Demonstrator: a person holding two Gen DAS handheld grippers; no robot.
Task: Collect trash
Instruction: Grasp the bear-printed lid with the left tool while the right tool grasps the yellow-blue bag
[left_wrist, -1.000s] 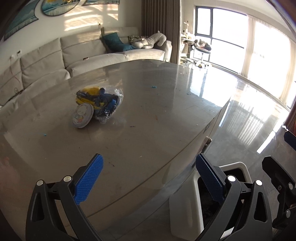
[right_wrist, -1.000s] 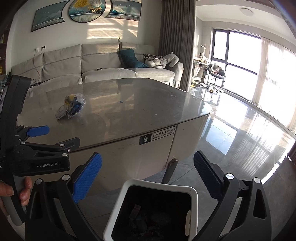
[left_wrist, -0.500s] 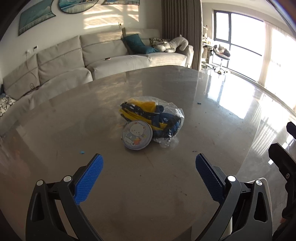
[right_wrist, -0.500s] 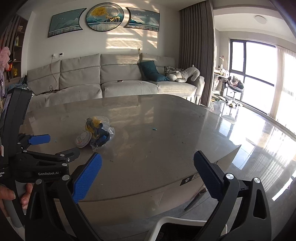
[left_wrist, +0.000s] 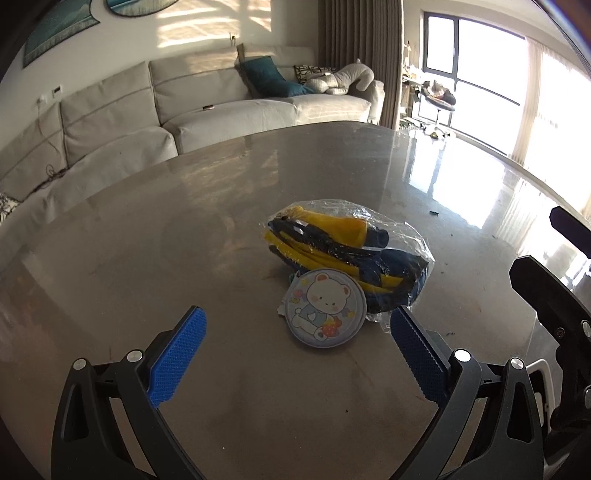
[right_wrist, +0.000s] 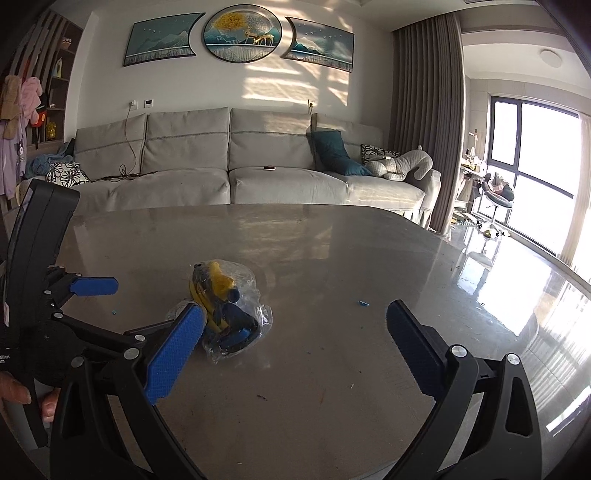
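Grey glossy table (left_wrist: 184, 258), living room behind. Left claw (left_wrist: 297, 354) wide open, hovering low over the table, empty; one clear plastic bag (left_wrist: 351, 251) of yellow and dark blue stuff sits just ahead between its blue pads, with one round bear-print disc (left_wrist: 325, 310) leaning on the bag's near side. Right claw (right_wrist: 293, 345) also spread open, empty, bag (right_wrist: 229, 310) ahead-left near its left pad. One small blue scrap (right_wrist: 362, 303) on the table. Grey sofa (right_wrist: 229, 173), wall art (right_wrist: 243, 35), window (right_wrist: 532, 147) at right.
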